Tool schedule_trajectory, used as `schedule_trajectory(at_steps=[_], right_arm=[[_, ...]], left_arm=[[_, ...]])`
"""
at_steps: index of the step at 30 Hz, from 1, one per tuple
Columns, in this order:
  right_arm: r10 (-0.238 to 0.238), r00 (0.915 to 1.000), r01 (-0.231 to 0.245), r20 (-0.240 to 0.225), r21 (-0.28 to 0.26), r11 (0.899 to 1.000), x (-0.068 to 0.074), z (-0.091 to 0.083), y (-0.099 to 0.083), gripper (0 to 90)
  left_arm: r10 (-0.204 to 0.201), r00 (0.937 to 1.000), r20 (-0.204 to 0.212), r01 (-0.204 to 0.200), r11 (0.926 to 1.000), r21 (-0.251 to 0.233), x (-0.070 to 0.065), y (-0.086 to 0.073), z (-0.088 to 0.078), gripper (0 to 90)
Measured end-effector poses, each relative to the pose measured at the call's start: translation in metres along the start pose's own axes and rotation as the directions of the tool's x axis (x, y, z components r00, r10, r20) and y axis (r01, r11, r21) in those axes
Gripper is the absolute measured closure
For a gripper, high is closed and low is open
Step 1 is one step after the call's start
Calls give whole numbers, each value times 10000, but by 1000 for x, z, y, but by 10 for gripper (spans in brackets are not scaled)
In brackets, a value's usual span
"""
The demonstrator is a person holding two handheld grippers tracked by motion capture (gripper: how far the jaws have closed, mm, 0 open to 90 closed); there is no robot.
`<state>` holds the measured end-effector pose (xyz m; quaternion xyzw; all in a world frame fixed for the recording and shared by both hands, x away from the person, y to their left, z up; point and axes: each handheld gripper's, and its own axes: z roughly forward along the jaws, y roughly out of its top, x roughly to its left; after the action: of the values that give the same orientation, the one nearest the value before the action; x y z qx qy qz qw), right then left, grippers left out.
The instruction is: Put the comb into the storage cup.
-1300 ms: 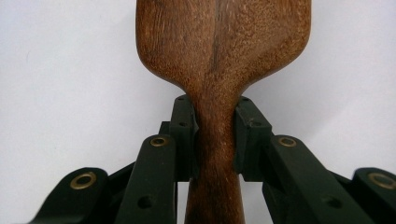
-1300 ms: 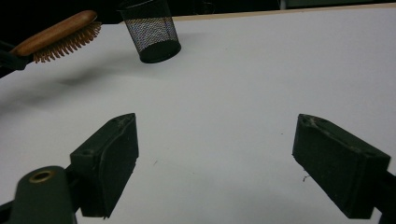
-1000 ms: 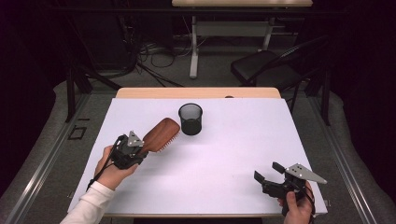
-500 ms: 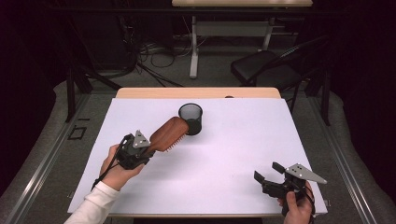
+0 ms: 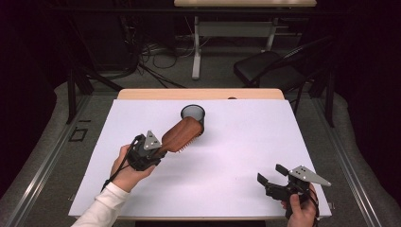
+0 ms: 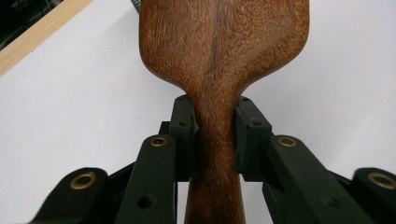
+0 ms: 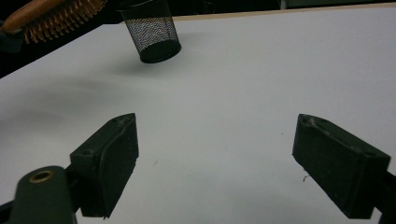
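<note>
Two claws were recorded at a white worktop (image 5: 236, 156), one in each of a person's hands; the left claw (image 5: 163, 145) was pinching a wooden hairbrush (image 5: 182, 135) by the narrow neck of its handle, its pads (image 6: 183, 135) pressed against both sides of the wood, seen close in the left gripper view; the brush was held clear of the worktop, tilted upward and away from the person, bristles facing down; its broad head reached just beside a black mesh cup (image 5: 193, 115), overlapping the cup's near rim in the high view, though whether the two touched could not be told; the cup stood upright near the far middle of the worktop, close to the bare wooden edge (image 5: 198, 93); the right claw (image 5: 272, 176) was held low over the near right corner of the worktop, its jaws spread wide with nothing between them, white surface showing through the gap in the right gripper view; brush and cup lay well apart from it, toward the far left of that view.
</note>
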<state>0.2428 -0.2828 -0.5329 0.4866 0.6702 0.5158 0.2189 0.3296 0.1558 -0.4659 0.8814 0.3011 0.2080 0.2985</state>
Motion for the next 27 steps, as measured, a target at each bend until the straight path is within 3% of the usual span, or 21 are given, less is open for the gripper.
schedule_trajectory(at_steps=[27], right_arm=[[0, 10000, 0, 43, 1, 10000, 0, 0, 0, 141]], left_arm=[[547, 9979, 359, -511, 9943, -930, -36, 28, 14, 723]])
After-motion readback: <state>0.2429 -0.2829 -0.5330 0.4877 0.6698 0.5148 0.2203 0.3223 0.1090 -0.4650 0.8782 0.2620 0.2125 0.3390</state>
